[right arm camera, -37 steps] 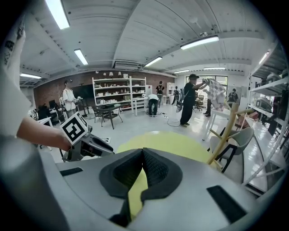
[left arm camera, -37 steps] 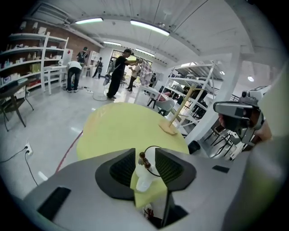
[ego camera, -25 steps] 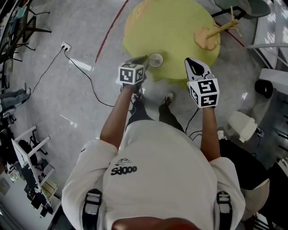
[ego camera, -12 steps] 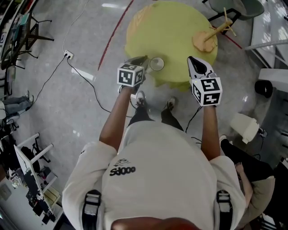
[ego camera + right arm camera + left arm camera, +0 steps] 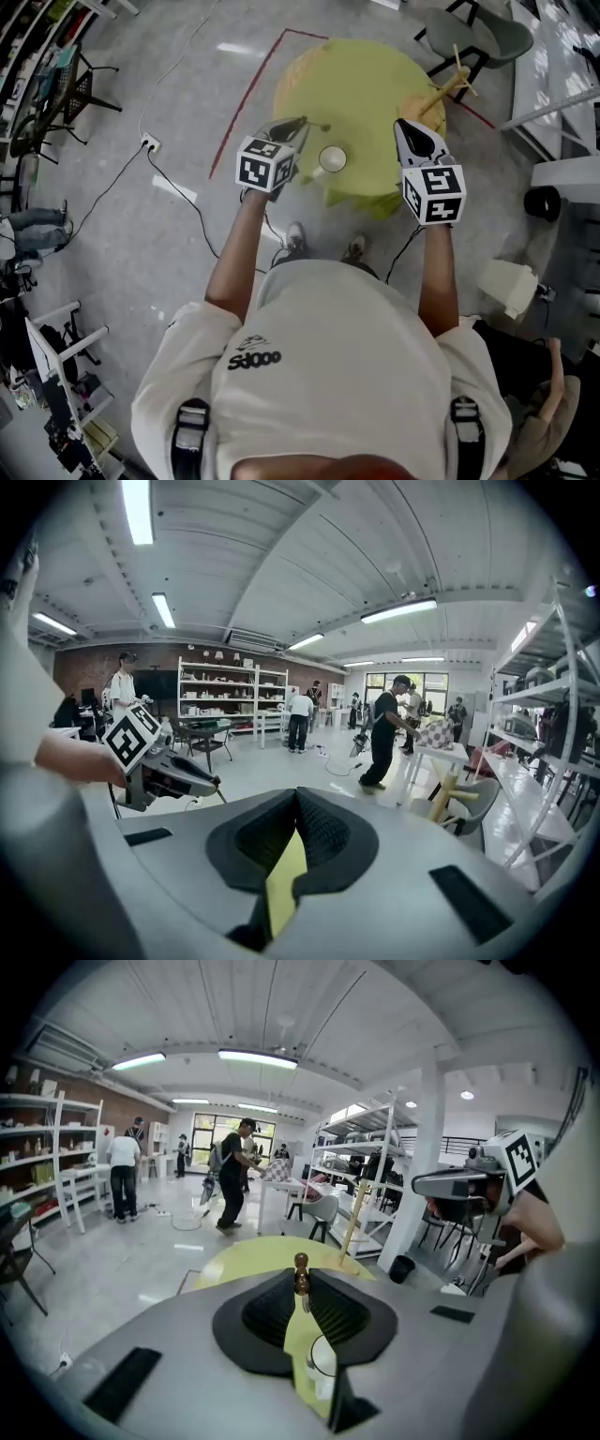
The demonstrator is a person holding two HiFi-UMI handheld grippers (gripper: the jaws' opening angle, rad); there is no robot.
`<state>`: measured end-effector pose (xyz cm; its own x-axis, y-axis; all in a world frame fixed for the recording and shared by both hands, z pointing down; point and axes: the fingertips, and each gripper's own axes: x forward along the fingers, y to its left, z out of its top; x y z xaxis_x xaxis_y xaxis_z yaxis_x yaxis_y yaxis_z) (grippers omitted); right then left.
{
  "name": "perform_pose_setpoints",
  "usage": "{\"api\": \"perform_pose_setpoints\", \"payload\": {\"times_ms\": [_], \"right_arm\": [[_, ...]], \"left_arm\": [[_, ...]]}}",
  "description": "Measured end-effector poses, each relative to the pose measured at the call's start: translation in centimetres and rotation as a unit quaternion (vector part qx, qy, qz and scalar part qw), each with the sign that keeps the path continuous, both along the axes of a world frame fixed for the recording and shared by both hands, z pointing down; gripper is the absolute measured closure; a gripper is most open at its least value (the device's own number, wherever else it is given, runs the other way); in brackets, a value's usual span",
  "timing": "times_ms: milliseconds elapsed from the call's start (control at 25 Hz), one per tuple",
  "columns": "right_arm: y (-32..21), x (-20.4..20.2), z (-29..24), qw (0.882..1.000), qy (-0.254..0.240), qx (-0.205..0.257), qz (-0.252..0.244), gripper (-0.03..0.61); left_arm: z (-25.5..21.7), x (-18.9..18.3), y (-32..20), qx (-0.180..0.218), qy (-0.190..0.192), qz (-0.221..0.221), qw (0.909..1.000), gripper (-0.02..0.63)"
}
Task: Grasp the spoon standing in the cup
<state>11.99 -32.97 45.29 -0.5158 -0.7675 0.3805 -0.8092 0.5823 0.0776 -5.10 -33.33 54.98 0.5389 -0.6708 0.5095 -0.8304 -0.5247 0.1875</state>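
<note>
A white cup (image 5: 332,158) stands near the front edge of the round yellow table (image 5: 366,84). My left gripper (image 5: 298,122) is shut on a thin spoon (image 5: 317,125), which pokes out to the right of the jaws, above and clear of the cup. In the left gripper view the spoon's brown knobbed end (image 5: 301,1266) sits pinched at the jaw tips of the left gripper (image 5: 300,1281), and the cup (image 5: 323,1358) shows below. My right gripper (image 5: 405,127) hovers over the table's right side. The right gripper (image 5: 296,799) is shut with nothing in it.
A wooden stand (image 5: 439,92) rests on the table's far right. A grey chair (image 5: 478,30) sits behind the table. A red tape line (image 5: 248,103) and a cable with a socket (image 5: 150,145) lie on the floor at the left. Several people (image 5: 230,1185) move about the room.
The left gripper, holding the spoon, has moved up and away from the cup, which now lies nearer me than its jaws. The head view has shifted. The right gripper has kept its pose.
</note>
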Motion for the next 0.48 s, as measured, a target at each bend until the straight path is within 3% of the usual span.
{"api": "perform_pose_setpoints", "payload": {"times_ms": [480], "right_arm": [[-0.6,-0.1,-8.2,0.996,0.018,0.091,-0.007,0.557]], "left_arm": [[-12.2,-1.3,-1.7,0.146,-0.048,0.014,0.9881,0.549]]}}
